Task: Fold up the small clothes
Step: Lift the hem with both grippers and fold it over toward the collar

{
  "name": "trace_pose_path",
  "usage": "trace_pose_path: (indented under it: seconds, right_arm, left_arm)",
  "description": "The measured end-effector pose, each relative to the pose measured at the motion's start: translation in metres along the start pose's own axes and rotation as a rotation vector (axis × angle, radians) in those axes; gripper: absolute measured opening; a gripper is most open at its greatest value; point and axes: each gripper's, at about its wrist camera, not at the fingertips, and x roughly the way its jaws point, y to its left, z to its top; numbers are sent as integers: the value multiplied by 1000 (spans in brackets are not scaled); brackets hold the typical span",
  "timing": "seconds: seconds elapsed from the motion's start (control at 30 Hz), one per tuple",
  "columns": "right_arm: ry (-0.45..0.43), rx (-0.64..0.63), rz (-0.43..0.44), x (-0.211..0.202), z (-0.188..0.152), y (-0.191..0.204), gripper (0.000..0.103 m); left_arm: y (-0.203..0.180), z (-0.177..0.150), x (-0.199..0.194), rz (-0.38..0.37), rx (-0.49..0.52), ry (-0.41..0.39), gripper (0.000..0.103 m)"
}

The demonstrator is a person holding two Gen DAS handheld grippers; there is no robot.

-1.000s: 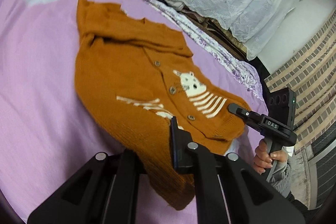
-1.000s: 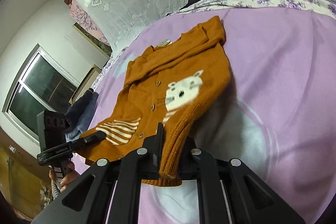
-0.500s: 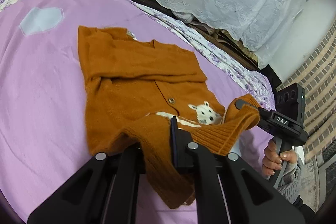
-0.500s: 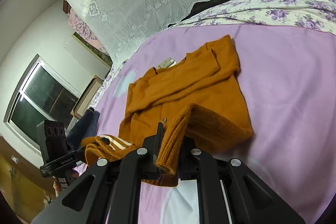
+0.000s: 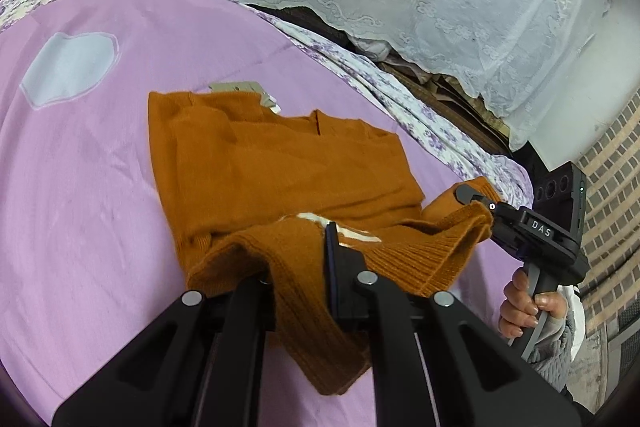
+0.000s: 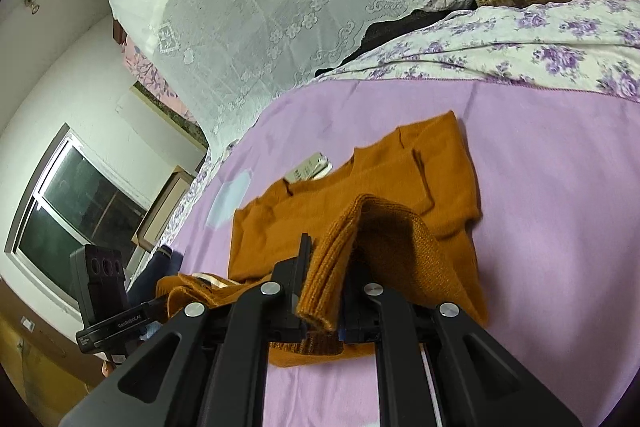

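Hem's coming up and over now

Both grippers' fingers are clamped on the cardigan point(image 5: 280, 163) hem, left gripper point(image 5: 304, 259) and right gripper point(image 6: 324, 287) alike. A second ago it lay flat on the bed point(image 5: 100, 187) with the cat showing; now the bottom half has been carried toward the collar, so the fold's about halfway.

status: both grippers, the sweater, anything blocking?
Left gripper and right gripper both shut on sweater hem. Hem lifted, partway over body. Tag at collar; fold path clear.

"DAS" on right tongs point(image 5: 474, 201); "GenRobot.AI" on left tongs point(image 6: 160, 303)
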Motion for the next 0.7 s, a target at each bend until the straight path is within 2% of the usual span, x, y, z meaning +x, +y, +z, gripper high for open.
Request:
trace_pose_path:
  seconds: [0.43, 0.63, 0.7]
  right_arm:
    - [9, 53, -11, 54, 41, -24, 11]
    - [42, 80, -35, 79, 47, -41, 11]
    - [55, 90, -32, 84, 46, -47, 15]
  left_arm:
    - [21, 51, 33, 46, -20, -5, 7]
    - [44, 54, 61, 51, -73, 37, 7]
    - [50, 52, 67, 53, -87, 50, 10]
